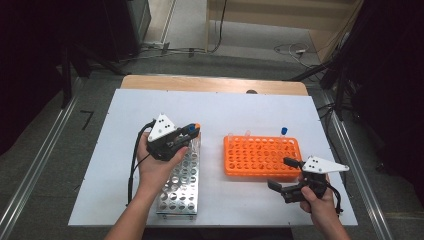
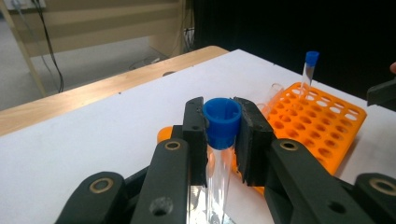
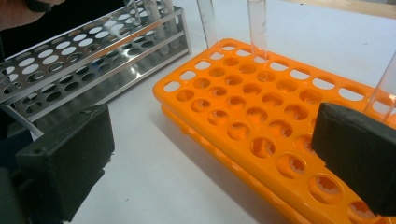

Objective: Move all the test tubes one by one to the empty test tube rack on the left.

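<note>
Blue-capped tube (image 2: pixel 222 140) between left gripper (image 2: pixel 223 133) pads

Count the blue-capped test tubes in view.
2: one gripped in the left claw above the metal rack, one standing at the orange rack's far corner.

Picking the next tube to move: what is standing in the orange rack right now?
The orange rack holds a blue-capped tube at its far edge and two uncapped clear tubes at the far left corner. Most holes look empty; the right gripper covers the near right corner.
</note>
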Demonstrator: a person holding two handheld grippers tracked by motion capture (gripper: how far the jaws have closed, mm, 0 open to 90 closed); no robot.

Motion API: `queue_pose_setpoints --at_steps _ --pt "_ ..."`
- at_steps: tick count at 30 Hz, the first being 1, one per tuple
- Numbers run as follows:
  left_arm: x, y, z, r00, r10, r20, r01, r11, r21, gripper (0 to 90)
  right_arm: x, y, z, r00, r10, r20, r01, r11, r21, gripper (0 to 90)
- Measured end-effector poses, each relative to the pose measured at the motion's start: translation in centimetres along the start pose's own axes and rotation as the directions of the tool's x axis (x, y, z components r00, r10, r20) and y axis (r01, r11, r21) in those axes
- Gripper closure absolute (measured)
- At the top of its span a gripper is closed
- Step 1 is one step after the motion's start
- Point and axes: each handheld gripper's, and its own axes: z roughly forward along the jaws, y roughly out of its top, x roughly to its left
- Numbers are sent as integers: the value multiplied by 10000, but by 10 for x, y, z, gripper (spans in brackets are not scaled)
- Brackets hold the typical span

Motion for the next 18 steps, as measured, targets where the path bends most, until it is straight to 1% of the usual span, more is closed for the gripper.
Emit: queue_pose_setpoints --at_steps 7,12,15,18 --pt "0 -8 1 9999 62 -103 -61 9998 164 769 -2 -1 0 10000 77 58 -77 10000 39 0" --pt "-1 -13 2 9998 10 -180 -5 9995 301 767 -3 -1 1 9999 102 90 -102 9999 46 0" --pt "-3 -15 2 9997 40 -221 -32 9992 398 767 -4 -2 1 9999 94 113 -95 9999 72 0" --pt "-5 -16 4 9995 179 -261 -165 9984 535 766 -4 -2 1 9999 111 111 -112 9999 68 0"
